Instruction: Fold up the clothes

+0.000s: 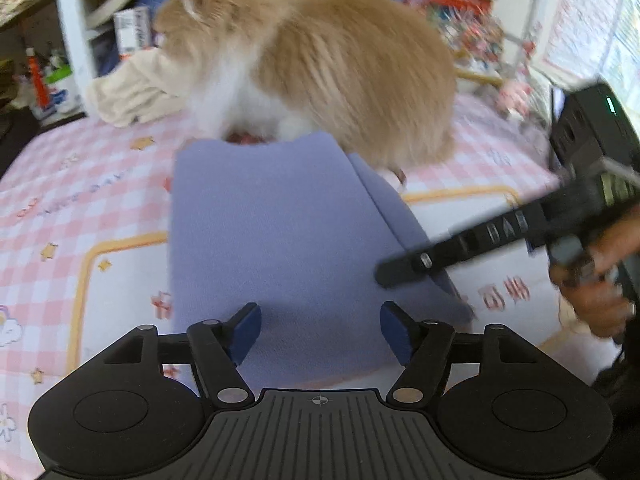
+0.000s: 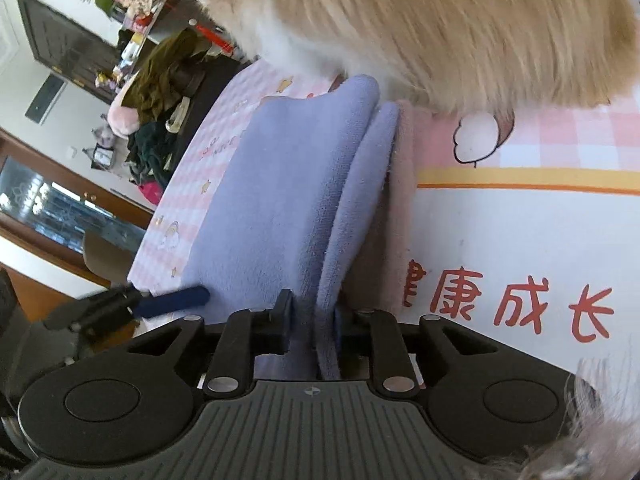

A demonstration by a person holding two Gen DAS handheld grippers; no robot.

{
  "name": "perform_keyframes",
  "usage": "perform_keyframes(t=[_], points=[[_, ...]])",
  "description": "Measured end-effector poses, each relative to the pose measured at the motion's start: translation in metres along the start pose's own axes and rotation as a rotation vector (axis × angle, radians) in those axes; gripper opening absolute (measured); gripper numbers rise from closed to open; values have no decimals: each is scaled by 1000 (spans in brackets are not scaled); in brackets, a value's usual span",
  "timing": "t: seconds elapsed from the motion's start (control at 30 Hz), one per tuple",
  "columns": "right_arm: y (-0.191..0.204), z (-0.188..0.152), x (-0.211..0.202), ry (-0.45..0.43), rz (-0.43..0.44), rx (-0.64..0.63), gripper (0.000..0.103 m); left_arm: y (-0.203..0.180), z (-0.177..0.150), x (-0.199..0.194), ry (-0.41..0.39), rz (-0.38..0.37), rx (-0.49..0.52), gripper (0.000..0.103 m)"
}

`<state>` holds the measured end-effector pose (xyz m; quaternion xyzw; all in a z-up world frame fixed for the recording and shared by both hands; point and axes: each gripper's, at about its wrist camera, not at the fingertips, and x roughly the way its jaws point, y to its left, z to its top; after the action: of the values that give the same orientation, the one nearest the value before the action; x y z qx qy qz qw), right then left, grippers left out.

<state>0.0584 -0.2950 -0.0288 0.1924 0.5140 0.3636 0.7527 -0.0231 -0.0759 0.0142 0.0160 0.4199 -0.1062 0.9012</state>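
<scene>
Lavender fleece garment (image 1: pixel 280 248) lies partly folded on pink checked bedsheet (image 1: pixel 80 184). Right gripper (image 2: pixel 312 320) clamps its doubled right edge; left gripper (image 1: pixel 320 328) gapes empty, near. Fluffy ginger cat (image 1: pixel 320 68) sits on far end; folding unfinished.

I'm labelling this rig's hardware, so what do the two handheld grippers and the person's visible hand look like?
Both grippers are black plastic: the left gripper and right gripper each have a ribbed centre plate marked with a crosshair, two round side discs, silver pivot pins and blue-padded fingers. The right gripper's body carries a green light and pale lettering. The person's hand wears a ring.
</scene>
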Motion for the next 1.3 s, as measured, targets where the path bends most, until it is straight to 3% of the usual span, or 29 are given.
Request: perform_keyframes(t=[0.07, 0.17, 0.2, 0.23, 0.4, 0.47, 0.53, 0.6, 0.7, 0.77, 0.9, 1.03, 1.13, 1.3], points=[[1, -1, -2, -3, -6, -5, 24, 6, 4, -6, -41, 45, -31, 84], [5, -4, -7, -17, -33, -31, 27, 18, 7, -12, -94, 113, -88, 84], [9, -5, -8, -22, -47, -48, 25, 22, 7, -13, -97, 130, -107, 84], [14, -6, -10, -29, -54, -75, 14, 24, 7, -13, -92, 145, -119, 84], [53, -16, -35, -139, -58, -305, 13, 33, 4, -15, -71, 184, -148, 85], [48, -14, -27, -99, -112, -270, 13, 37, 3, -14, -63, 183, -176, 85], [25, -10, -12, -22, -136, -145, 15, 39, 2, -13, -58, 182, -201, 85], [9, -8, -11, -13, -100, -55, 16, 40, 0, -14, -60, 187, -215, 86], [10, -8, -13, -14, -98, -65, 20, 41, -1, -13, -65, 204, -224, 89], [13, -8, -15, -25, -111, -80, 30, 40, -1, -12, -61, 213, -221, 89], [17, -8, -25, -63, -149, -100, 41, 41, 0, -10, -51, 201, -223, 89], [20, -6, -30, -107, -210, -102, 63, 46, 2, 0, -18, 146, -262, 89], [6, -3, -29, -78, -196, -22, 64, 51, 3, 8, 9, 103, -293, 89], [-18, -5, -28, -41, -126, 140, 63, 68, 0, 29, 61, -22, -469, 88]])
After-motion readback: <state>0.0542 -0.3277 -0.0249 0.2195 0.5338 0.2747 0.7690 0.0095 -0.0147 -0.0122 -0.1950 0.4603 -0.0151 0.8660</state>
